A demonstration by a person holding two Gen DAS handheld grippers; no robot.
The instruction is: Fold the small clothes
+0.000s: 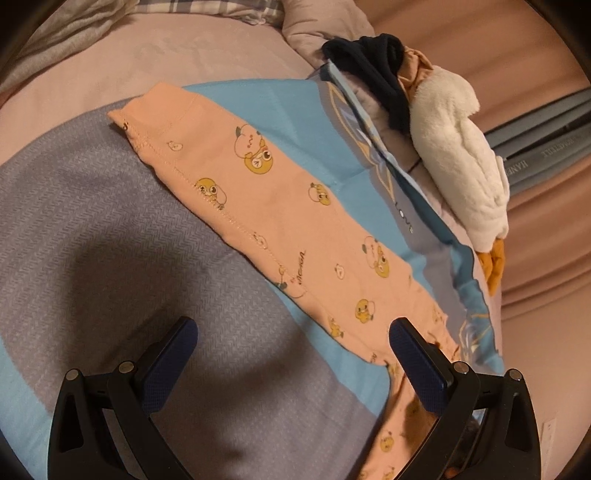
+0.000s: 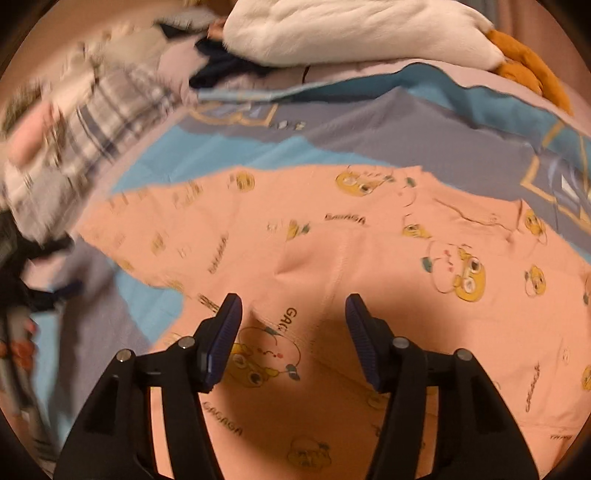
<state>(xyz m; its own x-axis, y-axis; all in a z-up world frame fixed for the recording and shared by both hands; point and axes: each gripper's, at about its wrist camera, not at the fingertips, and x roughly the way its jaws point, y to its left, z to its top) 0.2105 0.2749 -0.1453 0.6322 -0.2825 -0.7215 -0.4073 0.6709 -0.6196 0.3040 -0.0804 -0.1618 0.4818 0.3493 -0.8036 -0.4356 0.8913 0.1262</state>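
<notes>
Small peach pants with yellow cartoon prints (image 1: 280, 221) lie flat on a blue and grey blanket (image 1: 110, 229); one leg with its cuff stretches to the upper left. My left gripper (image 1: 293, 334) is open and empty, hovering over the blanket beside the pants' lower edge; its right finger (image 1: 417, 365) overlaps the fabric. In the right wrist view the pants (image 2: 369, 258) fill the middle. My right gripper (image 2: 293, 314) is open and empty just above the pants near the crotch seam. The left part of this view is blurred.
A white plush duck with orange feet (image 1: 458, 147) lies along the blanket's right edge, also at the top of the right wrist view (image 2: 351, 29). Dark clothing (image 1: 376, 70) sits behind it. Plaid fabric (image 2: 92, 103) lies at left. Pink bedding (image 1: 147, 55) surrounds the blanket.
</notes>
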